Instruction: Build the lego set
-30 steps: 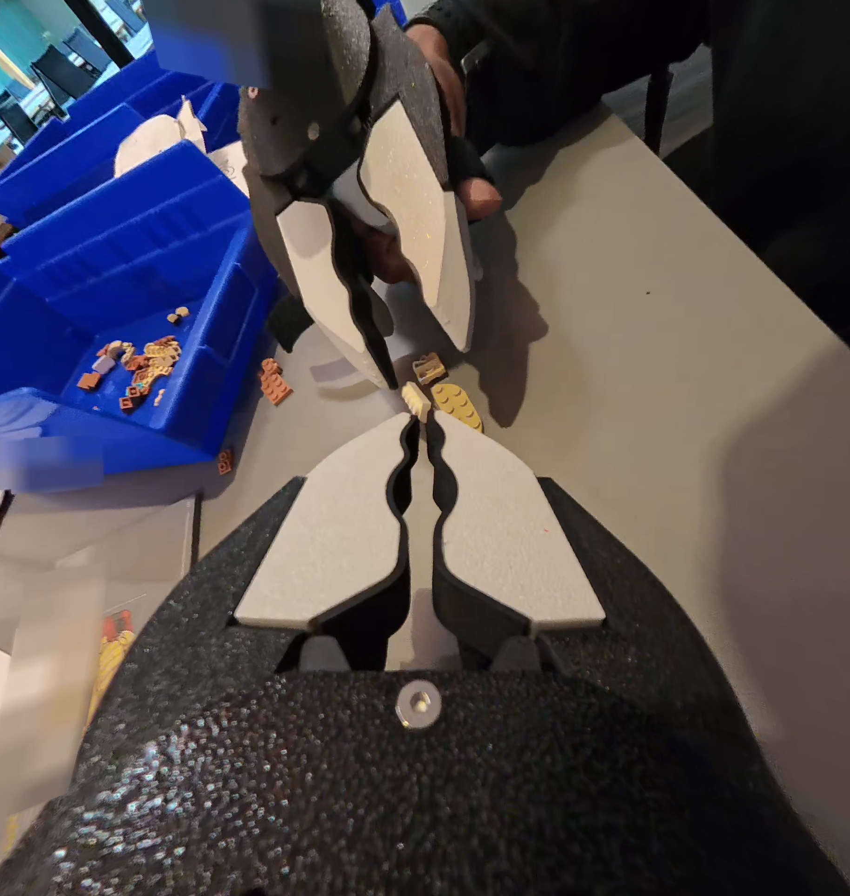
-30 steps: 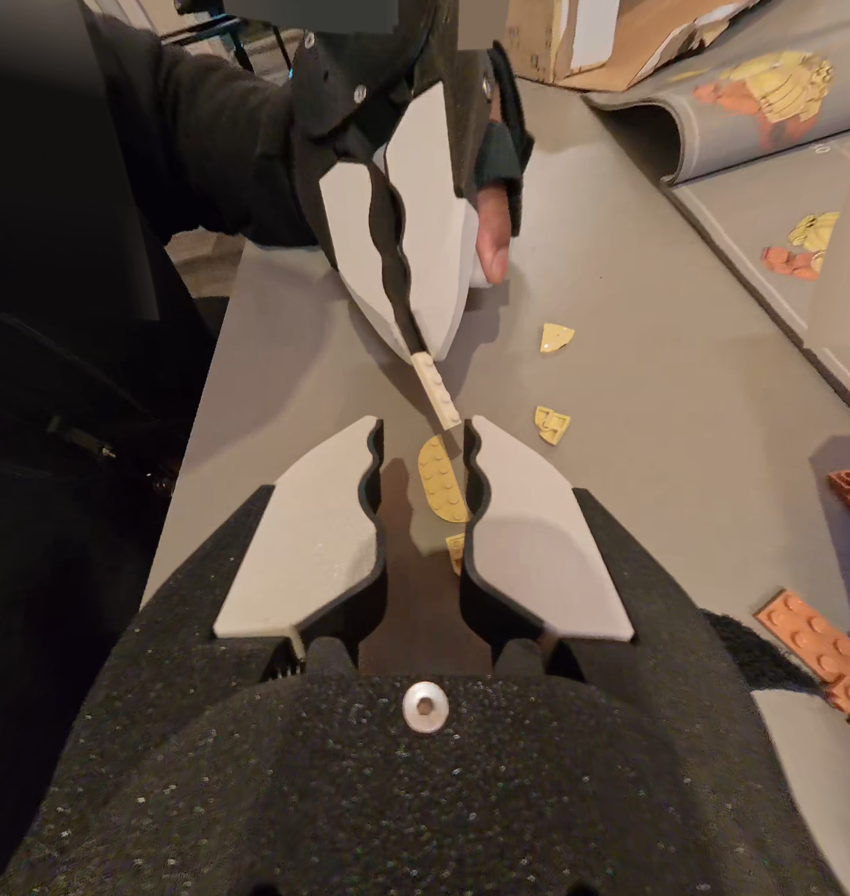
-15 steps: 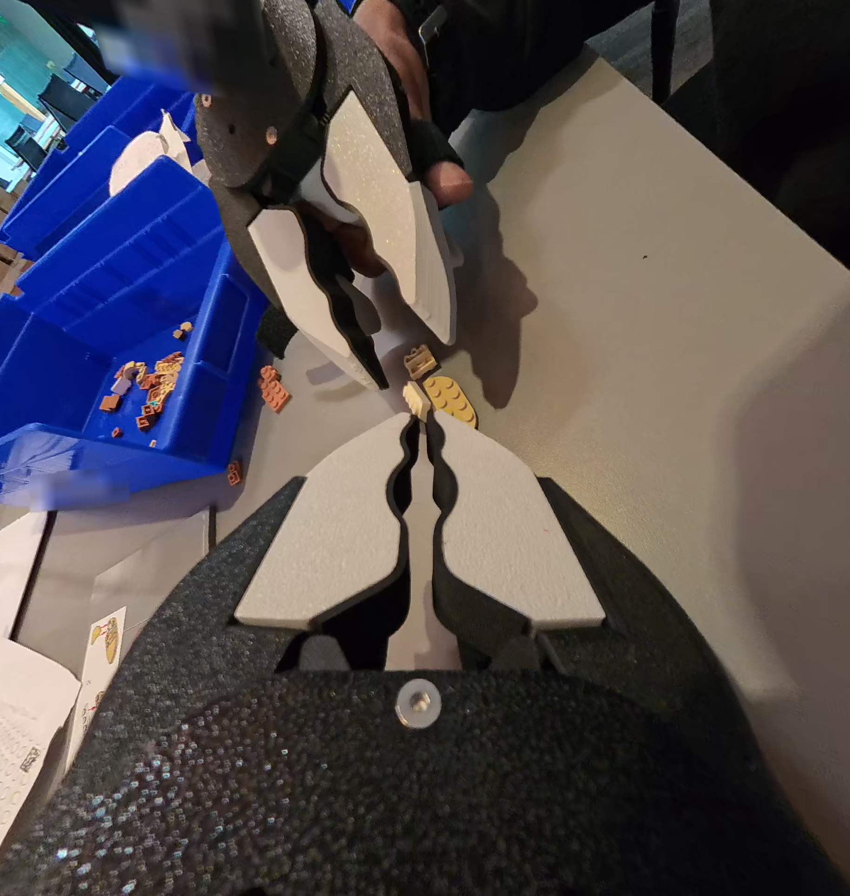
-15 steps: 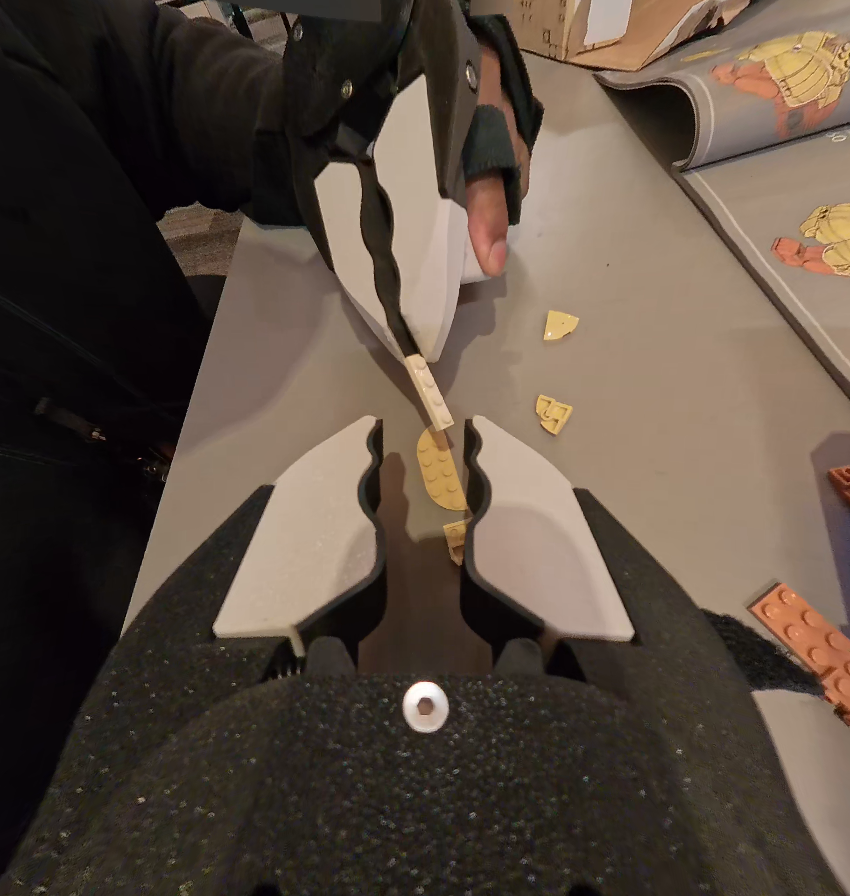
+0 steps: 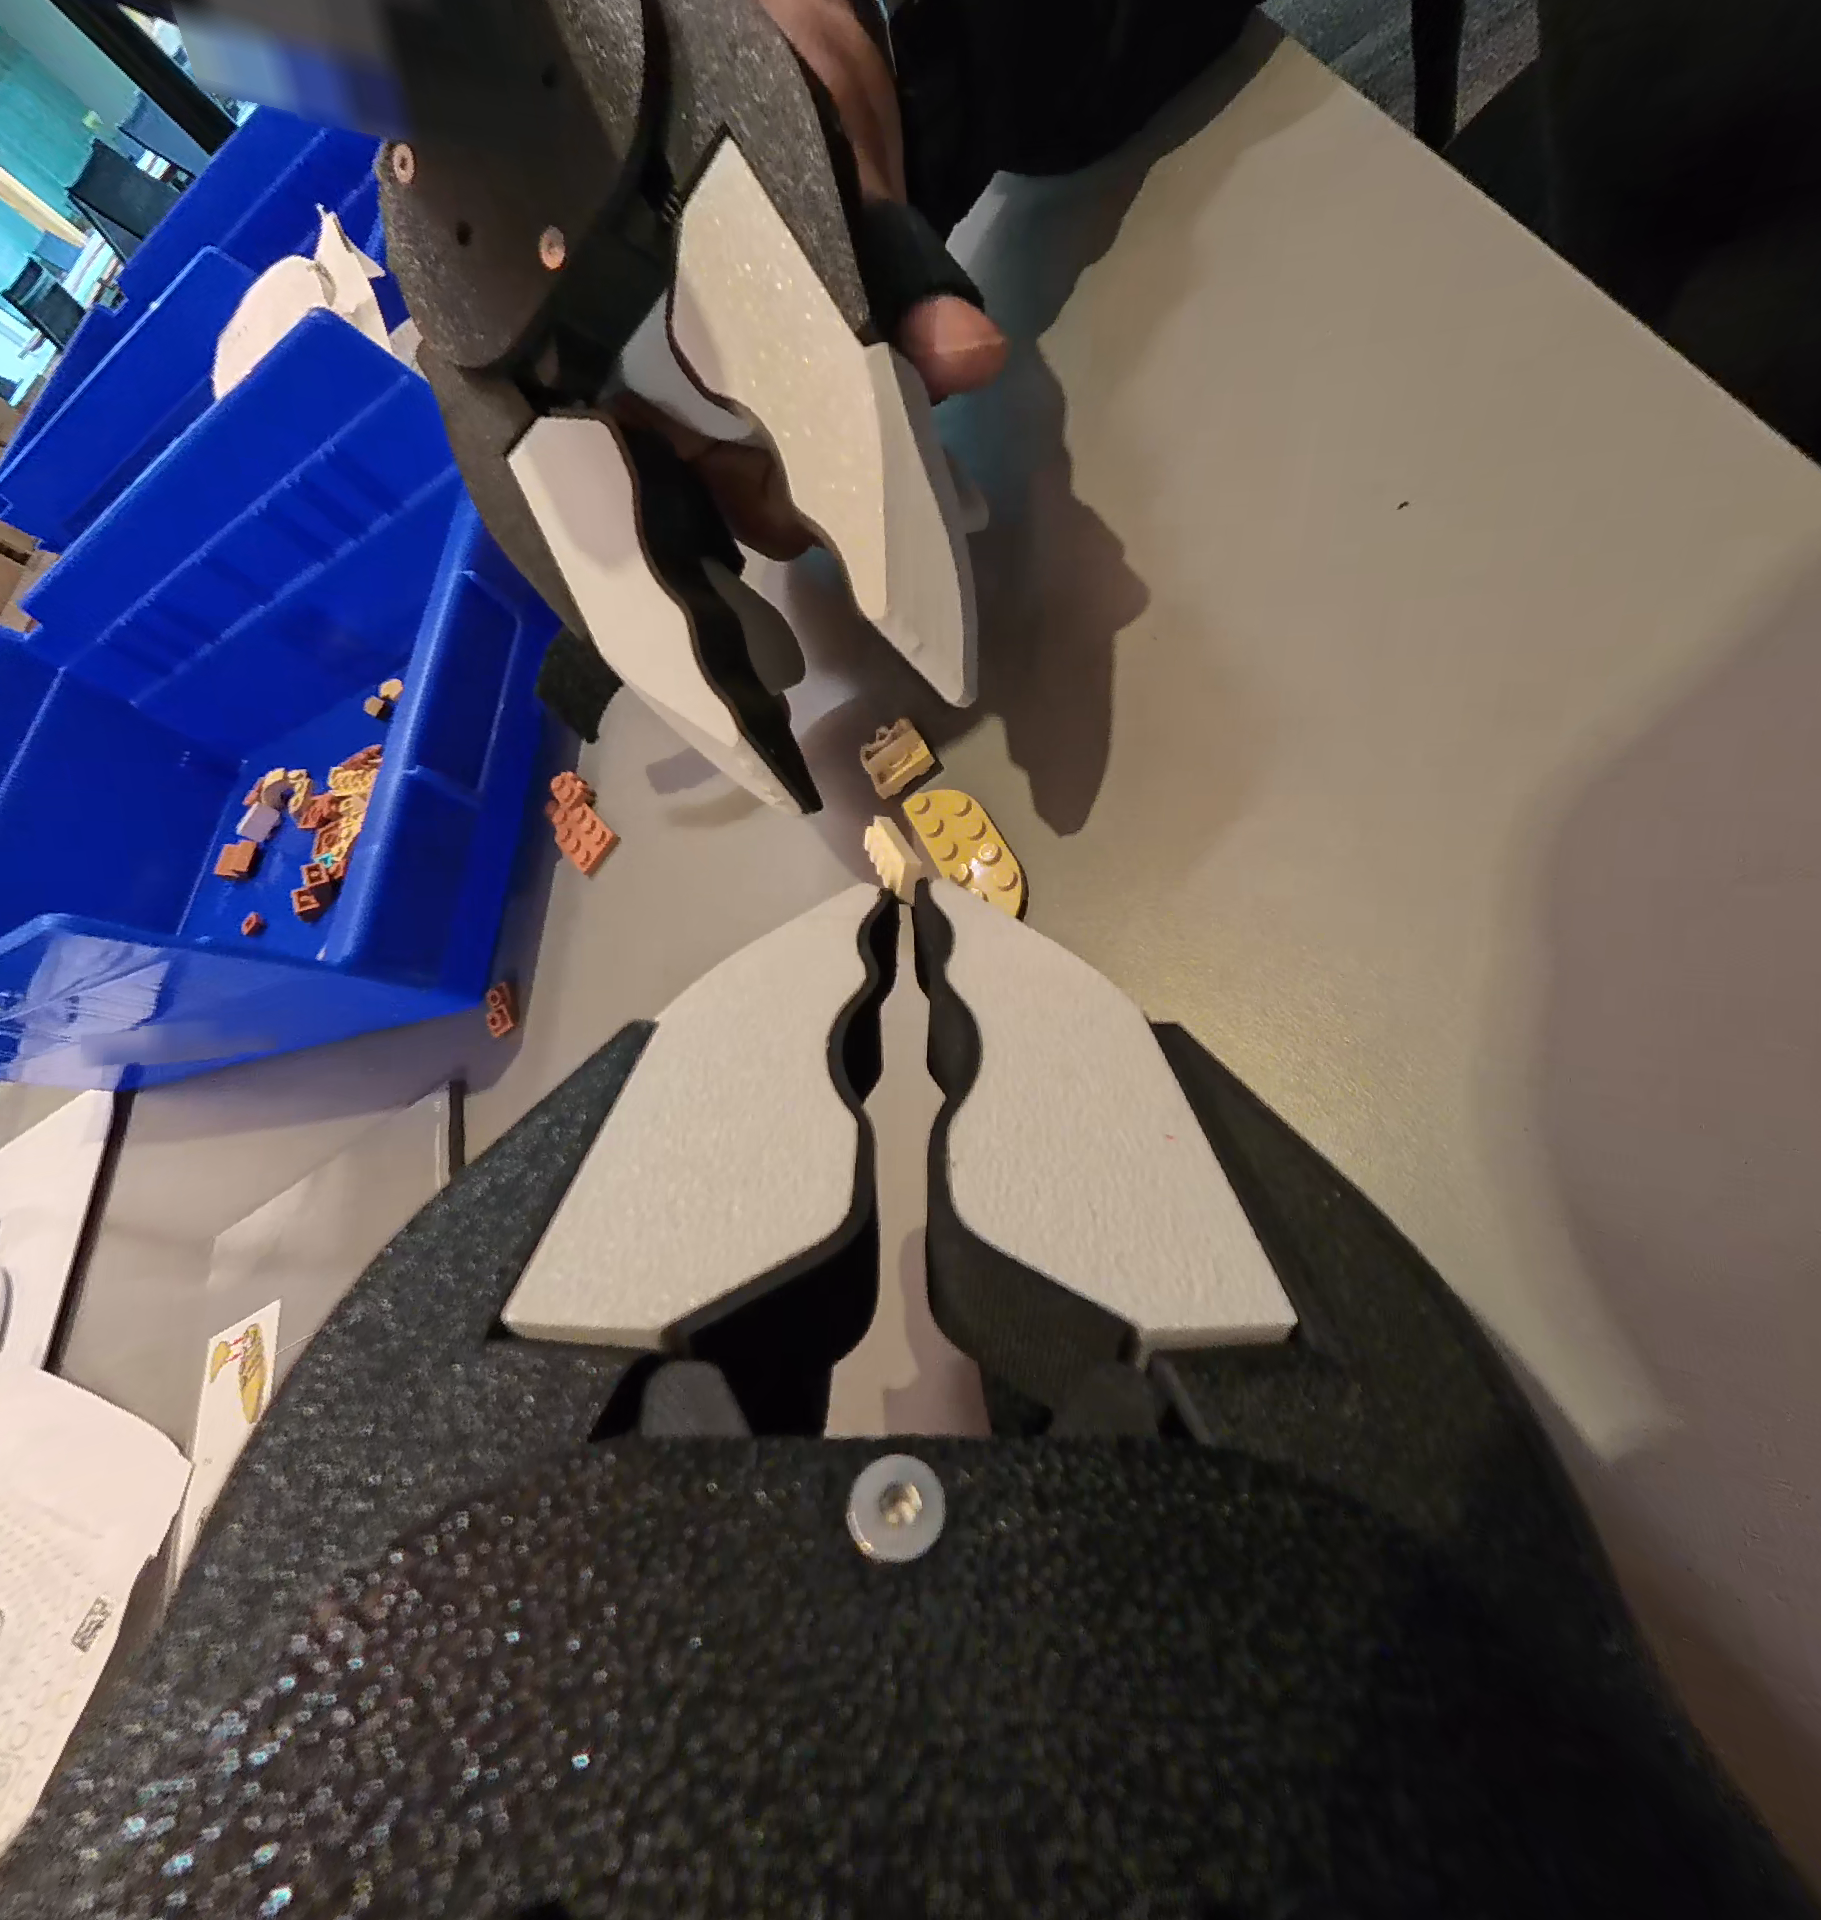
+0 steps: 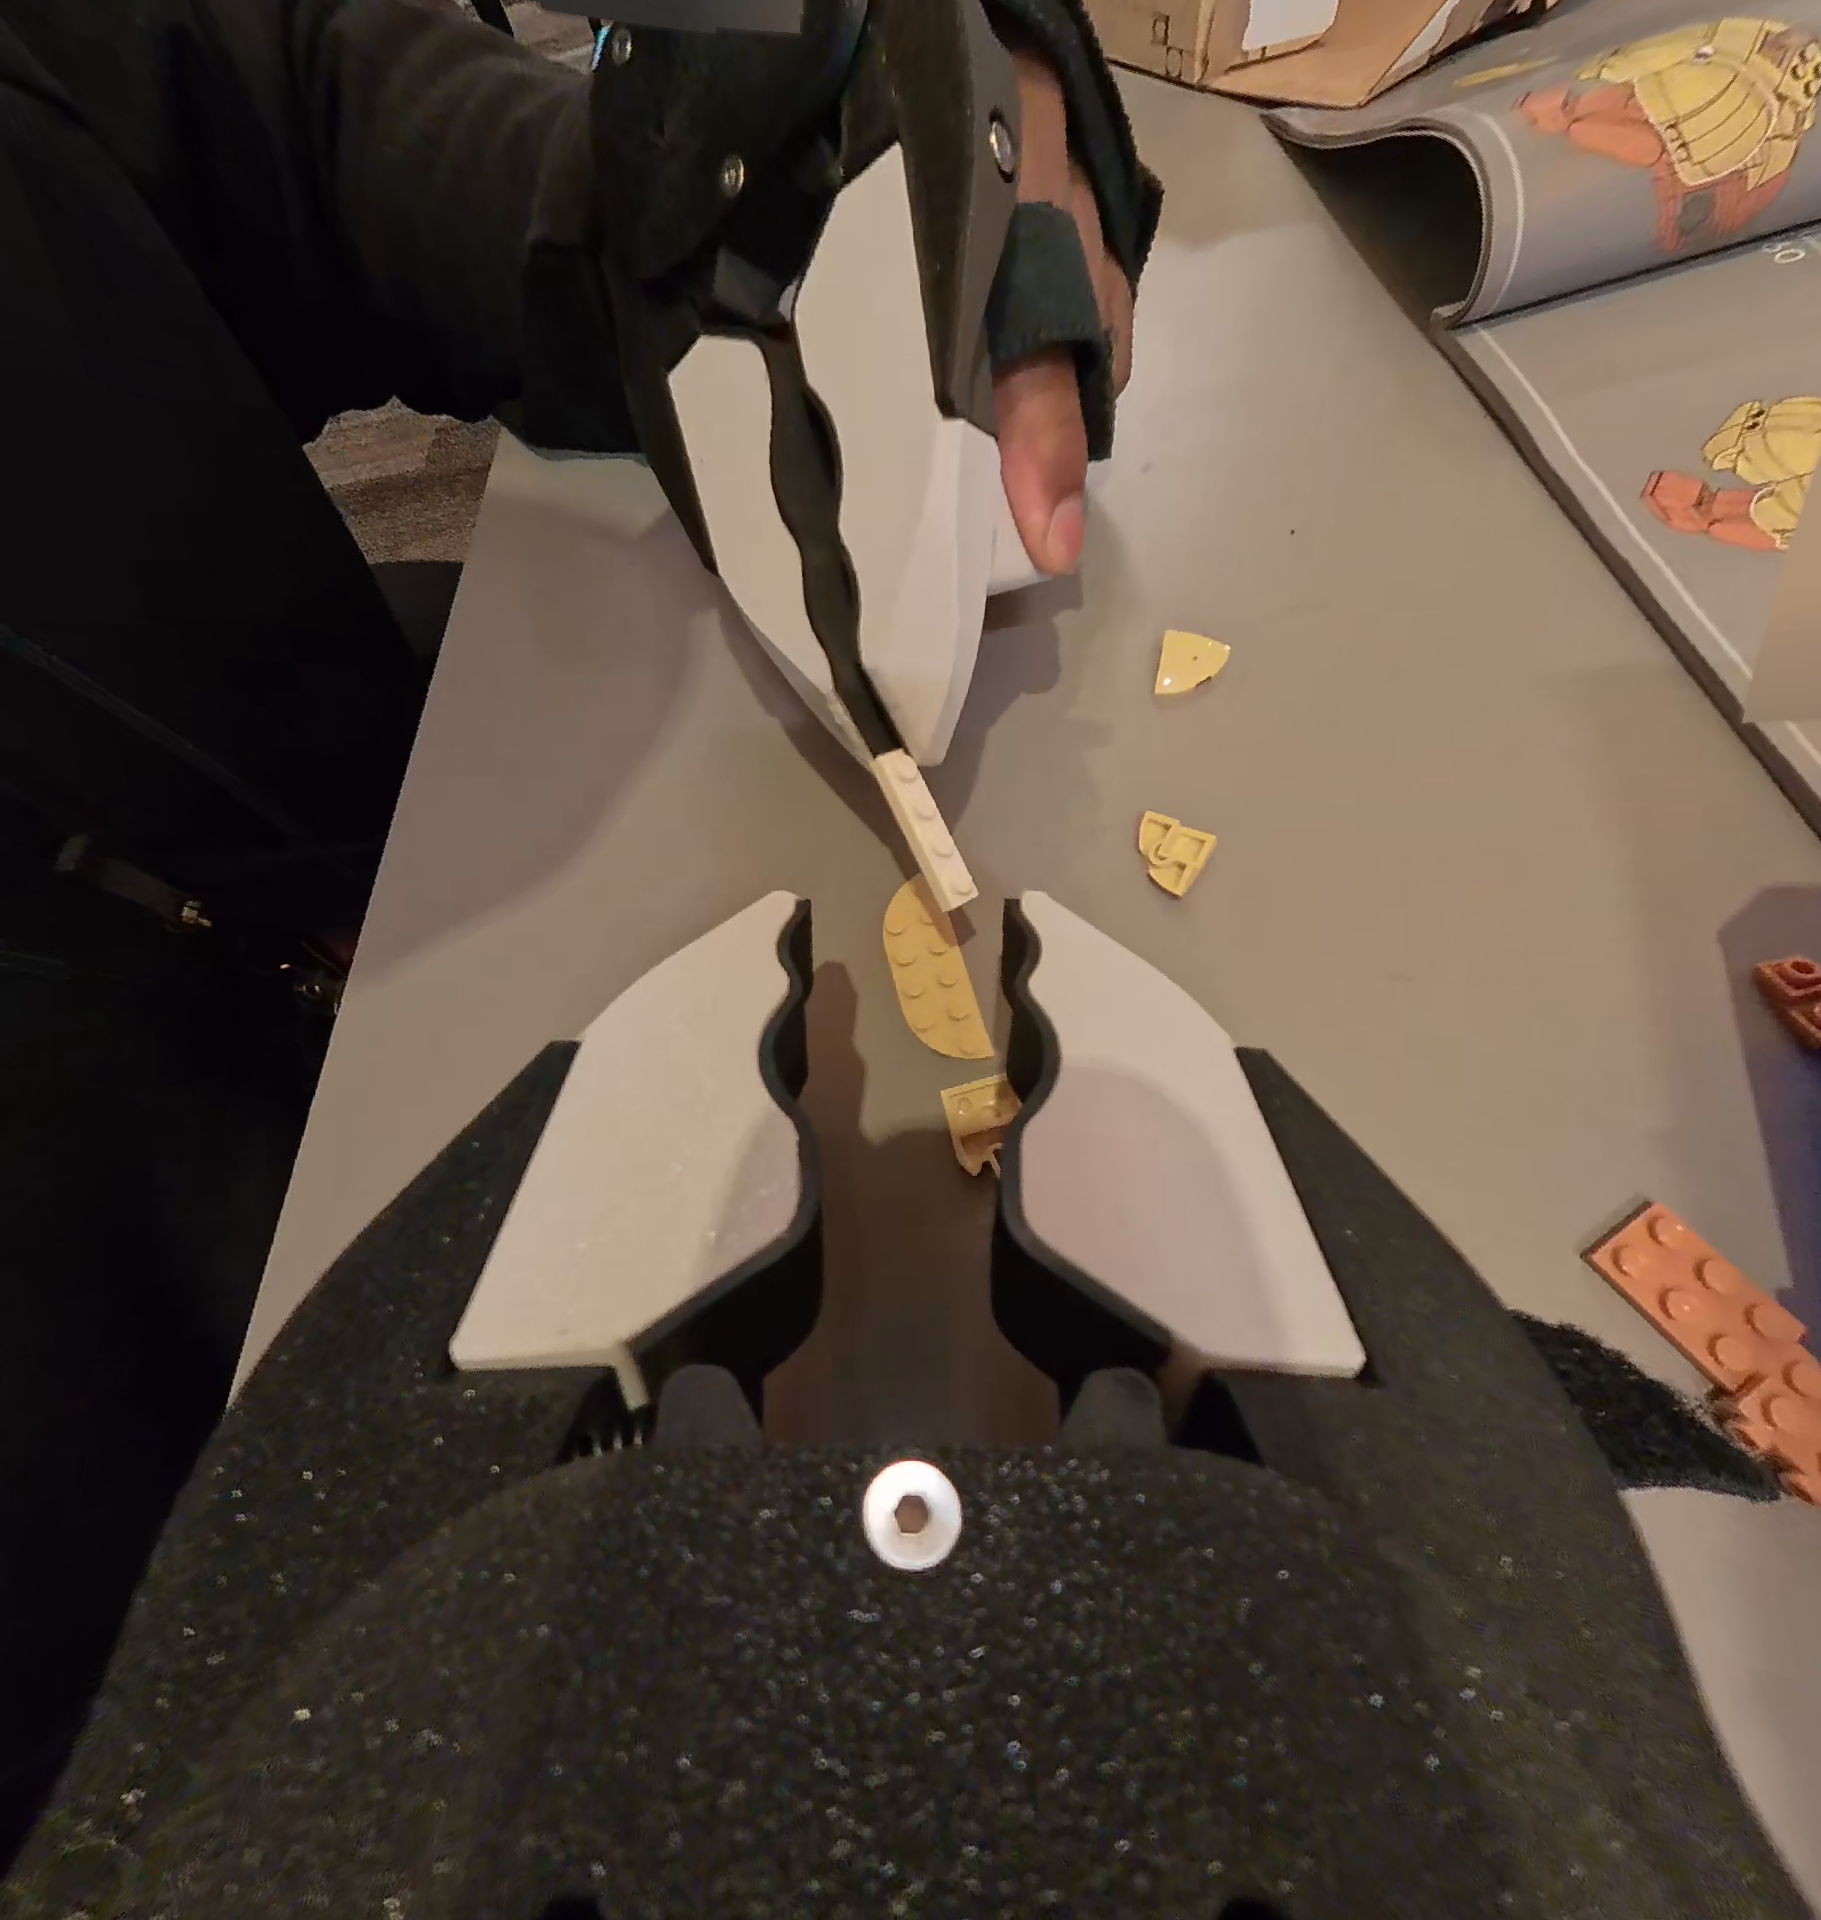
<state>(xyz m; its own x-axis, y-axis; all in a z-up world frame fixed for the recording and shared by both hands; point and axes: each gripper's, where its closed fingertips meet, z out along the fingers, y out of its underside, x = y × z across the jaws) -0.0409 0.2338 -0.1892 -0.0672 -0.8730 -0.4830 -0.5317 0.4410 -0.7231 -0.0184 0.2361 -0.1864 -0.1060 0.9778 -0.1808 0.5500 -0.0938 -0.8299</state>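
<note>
Tan bracket (image 6: 981, 1117) half behind fingers (image 6: 1145, 1122)

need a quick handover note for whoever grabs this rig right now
Left tongs: shut on the cream strip plate, its free end hanging over the yellow half-round plate.
Right tongs: open, empty, astride that half-round plate on the table.
Nearby: small tan pieces, orange plates, blue bin of spares.
Done: strip picked up. Left: press it onto the half-round plate, then add the rest.
</note>
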